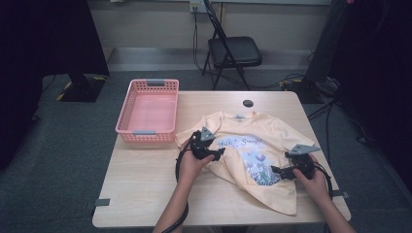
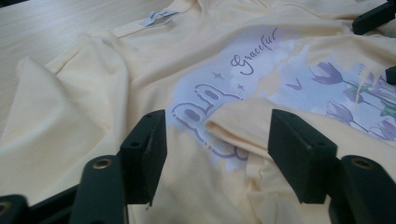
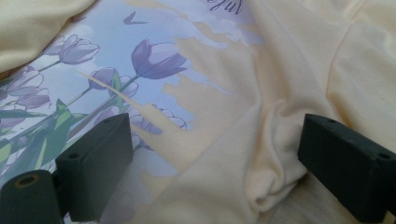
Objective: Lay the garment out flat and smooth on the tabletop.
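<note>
A yellow shirt (image 1: 252,155) lies rumpled on the table (image 1: 145,184), print up, right of the pink basket (image 1: 148,111). Both grippers rest at it with jaws spread and gripping nothing: the left gripper (image 2: 217,149) straddles a raised fold (image 2: 238,126) over the print, the right gripper (image 3: 212,168) a bunched edge (image 3: 266,186) near the table's side. If either closes too shallow, it will likely pinch one layer, so the fold slips out and the cloth drags crooked.

The wooden table (image 1: 145,189) carries a pink basket (image 1: 148,110) and a rumpled yellow T-shirt (image 1: 272,133)
</note>
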`<state>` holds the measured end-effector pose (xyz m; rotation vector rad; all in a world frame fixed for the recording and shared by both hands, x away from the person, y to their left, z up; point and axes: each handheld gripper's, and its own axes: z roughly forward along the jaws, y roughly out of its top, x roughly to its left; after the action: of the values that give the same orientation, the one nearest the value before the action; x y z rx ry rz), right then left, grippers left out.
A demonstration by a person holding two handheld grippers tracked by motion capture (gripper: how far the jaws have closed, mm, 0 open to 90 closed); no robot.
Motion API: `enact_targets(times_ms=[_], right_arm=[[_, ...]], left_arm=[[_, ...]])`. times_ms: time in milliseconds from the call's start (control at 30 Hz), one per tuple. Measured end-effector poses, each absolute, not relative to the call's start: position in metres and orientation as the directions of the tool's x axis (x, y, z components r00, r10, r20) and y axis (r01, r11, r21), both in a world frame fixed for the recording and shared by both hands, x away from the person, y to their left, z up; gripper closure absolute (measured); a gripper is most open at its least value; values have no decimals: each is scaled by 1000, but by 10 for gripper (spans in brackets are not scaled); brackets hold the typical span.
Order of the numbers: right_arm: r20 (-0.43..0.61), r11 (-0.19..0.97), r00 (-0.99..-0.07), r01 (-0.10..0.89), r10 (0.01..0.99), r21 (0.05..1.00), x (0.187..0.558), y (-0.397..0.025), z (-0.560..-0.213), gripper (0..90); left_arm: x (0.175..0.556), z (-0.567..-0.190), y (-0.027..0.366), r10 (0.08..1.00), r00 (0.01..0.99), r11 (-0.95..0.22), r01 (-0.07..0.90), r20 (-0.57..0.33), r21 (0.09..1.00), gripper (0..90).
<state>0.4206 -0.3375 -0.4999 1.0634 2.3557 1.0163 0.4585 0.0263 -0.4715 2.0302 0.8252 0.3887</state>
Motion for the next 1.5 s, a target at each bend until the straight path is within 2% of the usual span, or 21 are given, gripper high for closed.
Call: enact_targets(times_ms=[267,633,833,967,1100,1200,1500], right_arm=[[-32,458,-651,498,759,737,421,-337,-500,91],[-32,458,-651,497,758,737,421,-337,-500,91],[-32,457,-650,497,759,737,420,-337,-500,91],[-32,457,-649,498,760,737,420,-337,-500,91],[-32,457,-649,499,760,737,420,-337,-500,91],[-31,456,-649,499,760,737,420,-337,-500,91],[-31,456,-649,499,760,737,420,-337,-500,91]], left_arm=[[473,-484,7,674,737,-413,424,-43,806,513],[475,-496,3,650,758,-446,444,-60,777,643],[474,-499,5,660,746,-419,458,-83,784,657],[472,-498,3,669,736,-410,481,-102,775,738],[469,-495,-2,668,741,-442,467,-66,766,814],[466,-493,-5,666,744,-459,452,-40,765,832],[459,-481,4,664,746,-438,450,-57,778,838]])
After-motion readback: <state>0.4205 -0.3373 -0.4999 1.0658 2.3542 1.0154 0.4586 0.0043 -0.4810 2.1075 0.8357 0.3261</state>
